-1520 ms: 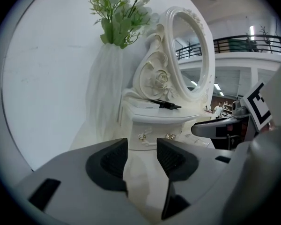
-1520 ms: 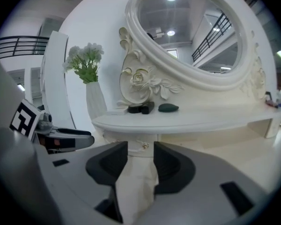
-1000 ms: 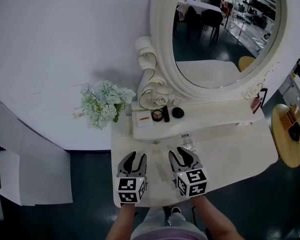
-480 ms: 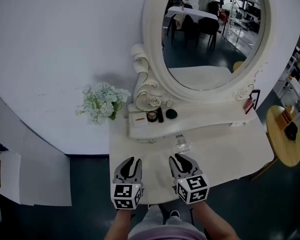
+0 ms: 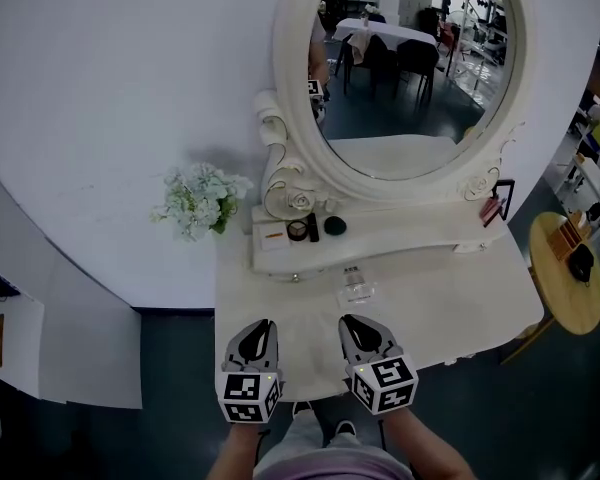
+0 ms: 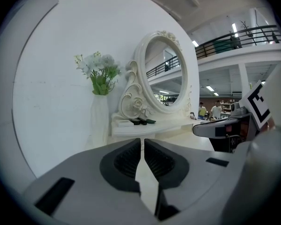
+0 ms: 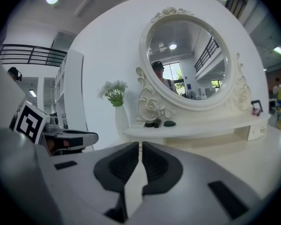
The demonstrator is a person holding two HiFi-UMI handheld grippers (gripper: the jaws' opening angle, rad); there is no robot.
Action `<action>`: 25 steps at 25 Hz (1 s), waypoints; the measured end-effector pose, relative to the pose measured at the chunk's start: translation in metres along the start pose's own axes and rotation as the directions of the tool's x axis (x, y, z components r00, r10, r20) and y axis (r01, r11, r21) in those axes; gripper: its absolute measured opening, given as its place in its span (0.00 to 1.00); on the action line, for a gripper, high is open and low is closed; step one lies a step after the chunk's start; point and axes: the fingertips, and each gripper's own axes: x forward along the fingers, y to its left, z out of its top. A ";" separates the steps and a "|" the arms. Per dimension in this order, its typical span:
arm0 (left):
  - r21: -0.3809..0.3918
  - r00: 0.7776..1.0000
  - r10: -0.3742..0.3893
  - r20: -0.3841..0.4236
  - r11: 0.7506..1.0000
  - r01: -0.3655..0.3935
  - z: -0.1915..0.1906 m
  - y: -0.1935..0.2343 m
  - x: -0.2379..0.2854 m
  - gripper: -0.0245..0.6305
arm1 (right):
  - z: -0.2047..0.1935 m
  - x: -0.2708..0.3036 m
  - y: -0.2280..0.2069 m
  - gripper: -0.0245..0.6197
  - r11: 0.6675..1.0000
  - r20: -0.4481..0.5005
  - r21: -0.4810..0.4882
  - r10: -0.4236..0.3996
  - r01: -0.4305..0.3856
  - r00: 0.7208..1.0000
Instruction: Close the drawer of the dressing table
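Note:
The white dressing table (image 5: 440, 313) stands against the wall, with an oval mirror (image 5: 410, 78) above a raised shelf (image 5: 410, 230). Its front face lies hidden under the top, and no drawer sticks out past the front edge. My left gripper (image 5: 258, 326) (image 6: 142, 139) and right gripper (image 5: 352, 322) (image 7: 141, 143) hover side by side over the table's front edge, pointing at the mirror. Both sets of jaws have just been closing and now stand shut with nothing between them. A small knob (image 5: 295, 277) shows on the shelf's riser at the left.
On the shelf lie a small round compact (image 5: 298, 230) and dark cosmetics (image 5: 334, 226). A small clear bottle (image 5: 356, 286) sits mid-table. White flowers (image 5: 198, 200) stand in a vase at the table's left. A round wooden side table (image 5: 570, 278) is at the right.
Both grippers have drawn back from mid-table toward the front edge and the person. Their jaws have gone from wide open to shut. Nothing was picked up.

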 end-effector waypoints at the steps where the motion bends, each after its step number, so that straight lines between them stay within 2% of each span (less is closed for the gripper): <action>1: 0.002 1.000 0.003 0.002 1.000 -0.003 0.000 -0.001 -0.002 0.07 | 0.000 -0.002 0.000 0.07 1.000 0.001 0.001 0.003 -0.003 1.000; 5: 0.008 1.000 0.018 0.008 1.000 -0.018 0.002 -0.007 -0.011 0.04 | -0.002 -0.011 0.004 0.04 1.000 0.005 -0.002 0.016 -0.016 1.000; 14: 0.007 0.999 0.038 0.023 0.999 -0.038 0.005 -0.016 -0.026 0.04 | -0.003 -0.024 0.006 0.04 0.999 0.010 -0.008 0.034 -0.034 0.999; 25: -0.001 0.998 0.047 0.049 0.999 -0.047 0.010 -0.020 -0.028 0.04 | 0.004 -0.035 -0.008 0.04 1.000 0.022 -0.019 0.006 -0.005 1.000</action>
